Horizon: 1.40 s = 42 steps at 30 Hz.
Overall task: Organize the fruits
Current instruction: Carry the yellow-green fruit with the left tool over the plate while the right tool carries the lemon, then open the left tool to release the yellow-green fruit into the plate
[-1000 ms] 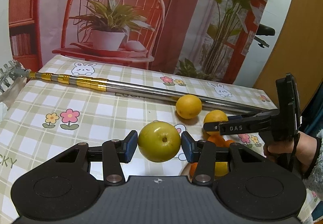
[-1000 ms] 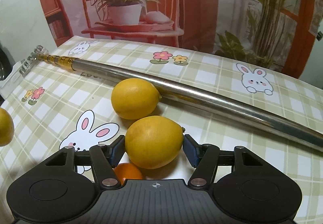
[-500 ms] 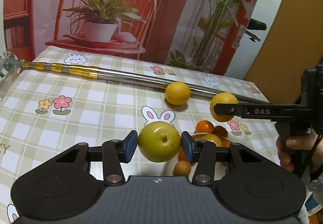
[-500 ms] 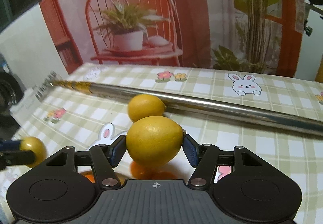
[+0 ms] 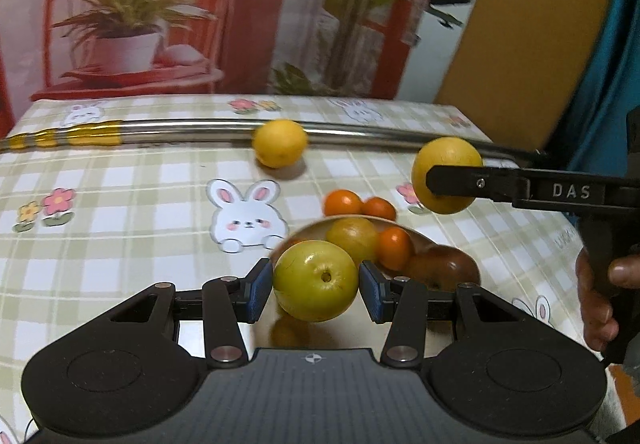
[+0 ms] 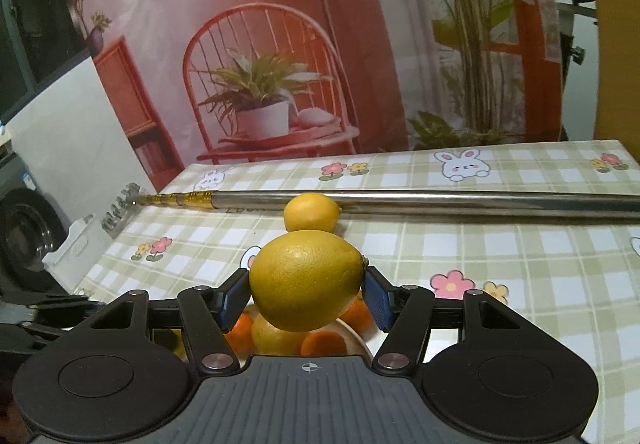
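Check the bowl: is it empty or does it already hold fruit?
Already holding fruit. The bowl contains a yellow fruit and a small orange; a brownish fruit sits at its right edge.

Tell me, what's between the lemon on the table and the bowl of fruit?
Two small oranges sit on the cloth between the loose lemon and the bowl; the left wrist view shows them.

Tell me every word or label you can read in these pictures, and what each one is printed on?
"DAS": white letters on the black side of the right gripper, in the left wrist view.
Dark letters on the metal pole, beside the lemon on the table: partly hidden and too blurred to read.
Faint marks on the tablecloth's right edge: unreadable.
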{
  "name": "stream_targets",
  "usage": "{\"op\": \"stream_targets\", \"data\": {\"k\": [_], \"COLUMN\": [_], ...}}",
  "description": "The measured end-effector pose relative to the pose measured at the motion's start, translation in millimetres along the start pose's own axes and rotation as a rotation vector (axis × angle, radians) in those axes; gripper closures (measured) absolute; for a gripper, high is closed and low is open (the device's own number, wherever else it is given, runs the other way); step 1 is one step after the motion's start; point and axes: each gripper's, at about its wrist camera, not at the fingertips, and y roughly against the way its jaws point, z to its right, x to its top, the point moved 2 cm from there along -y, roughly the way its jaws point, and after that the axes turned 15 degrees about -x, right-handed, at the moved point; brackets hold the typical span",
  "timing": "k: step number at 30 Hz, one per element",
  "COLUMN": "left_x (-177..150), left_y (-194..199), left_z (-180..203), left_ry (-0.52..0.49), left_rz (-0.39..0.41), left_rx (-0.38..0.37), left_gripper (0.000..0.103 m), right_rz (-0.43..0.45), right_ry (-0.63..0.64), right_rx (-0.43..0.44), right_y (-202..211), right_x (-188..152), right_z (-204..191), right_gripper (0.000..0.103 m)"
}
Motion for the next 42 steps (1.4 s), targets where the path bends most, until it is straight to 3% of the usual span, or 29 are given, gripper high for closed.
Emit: {"op": "stream_targets", "data": {"k": [12,17,25,31,38,42], "left_x": [0.6,-2.2,0.2,5.5,2.9,0.7], "left_y": [-46.2,-52.6,-35.9,2.1,35.3,48.1], "left_z": [7.3,9.5,7.2,-10.6,-9.2,-8.1], "left_ry": [-0.081,-0.084,-0.032,0.144,0.132,0.125], "left_rz": [-0.125,-0.131,-0.086,0.027,0.085,0.108], "left_rx": [-0.02,-0.035,-0.047,-0.043,0.123,0.147], "left_gripper": [0.053,0.053,0.053,0.052,0.051,0.05], "right_rz": [0.0,-0.004,-0.017,-0.026,-0.044,-0.071], "right_ry": [-0.022,-0.029,-0.005,0.005,0.056,0.072], "right_rx": [-0.03,-0.024,-0.022,-0.007,0.048,0.069], "right_y": [15.8,16.5,17.7,21.7,27.0,28.1], "right_x": [-12.0,-14.5,-19.3,-20.0,-24.7,-32.7], "right_z": [17.4,19.7,15.2,8.0,-19.4,-35.0], "right_gripper": [0.046,0.046,0.046,0.046,0.046,0.046]}}
